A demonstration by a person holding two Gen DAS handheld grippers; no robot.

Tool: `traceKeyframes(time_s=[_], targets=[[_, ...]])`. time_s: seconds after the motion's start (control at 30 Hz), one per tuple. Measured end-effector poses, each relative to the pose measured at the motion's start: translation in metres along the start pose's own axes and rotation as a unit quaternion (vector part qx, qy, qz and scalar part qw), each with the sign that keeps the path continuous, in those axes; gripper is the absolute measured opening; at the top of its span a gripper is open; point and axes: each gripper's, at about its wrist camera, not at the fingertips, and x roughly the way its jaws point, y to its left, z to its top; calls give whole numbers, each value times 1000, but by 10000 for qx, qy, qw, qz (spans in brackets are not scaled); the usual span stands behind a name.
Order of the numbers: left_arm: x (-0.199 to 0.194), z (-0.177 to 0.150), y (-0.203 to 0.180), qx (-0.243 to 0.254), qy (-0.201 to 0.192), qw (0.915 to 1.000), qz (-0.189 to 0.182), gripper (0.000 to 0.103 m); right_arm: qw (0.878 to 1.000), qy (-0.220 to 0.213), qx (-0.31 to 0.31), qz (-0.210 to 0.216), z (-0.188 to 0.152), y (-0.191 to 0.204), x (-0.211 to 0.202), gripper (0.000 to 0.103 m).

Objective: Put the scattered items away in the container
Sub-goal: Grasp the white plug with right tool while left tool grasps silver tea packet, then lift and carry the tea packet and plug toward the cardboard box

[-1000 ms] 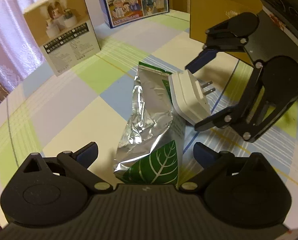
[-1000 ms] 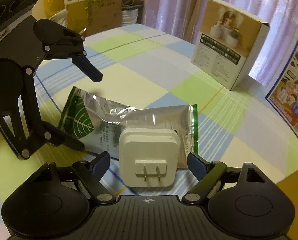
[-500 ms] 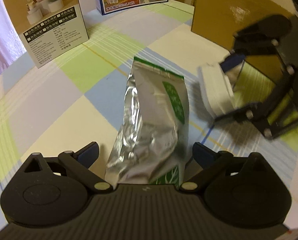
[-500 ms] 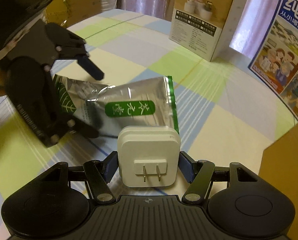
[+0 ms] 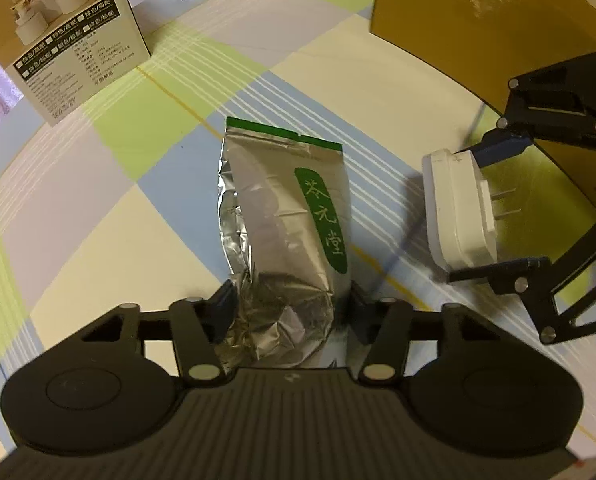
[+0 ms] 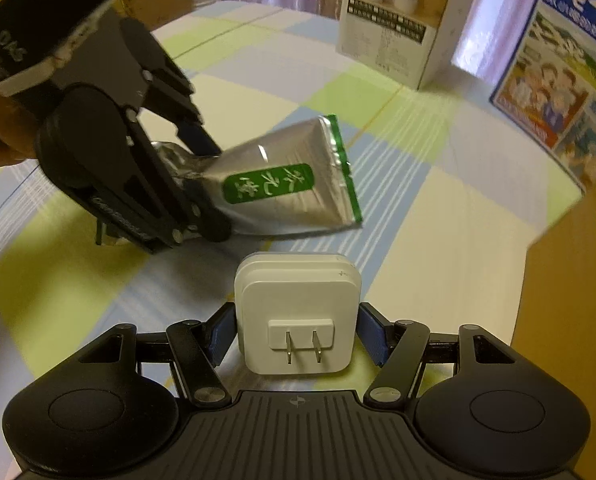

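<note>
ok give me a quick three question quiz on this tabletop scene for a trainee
1. True or false: the right hand-held gripper holds the white square plug adapter by its two sides.
2. What lies between the fingers of the left hand-held gripper, whose jaws are closing?
A. a glass jar
B. the silver foil pouch with a green label
C. a metal spoon
3. Fill in: the white product box stands on the ______ tablecloth.

Key:
1. True. Blue pads press on both sides.
2. B. The crumpled end of the pouch sits between the pads.
3. Checked, in pale green, blue and cream squares.
</note>
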Motion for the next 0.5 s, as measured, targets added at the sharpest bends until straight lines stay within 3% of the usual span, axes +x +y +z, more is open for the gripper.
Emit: traceKeyframes(time_s=[0.1,0.2,0.33,0.5], targets=[[-7,-16,-18,-188,134,9997,-16,47,9998,126,172,66,-17,9,-12,62],[-15,-39,-38,-684,232,9973,-127,46,9979,176,592,176,-36,15,-28,62],[-32,-75,-70,-1356,223,9900,-328,46,9941,193,1043,221,-61,26,-46,62],[-49,-109,-103,-2028,191,9785,-311,46,9887,291,1443,286,-85,45,-59,62]])
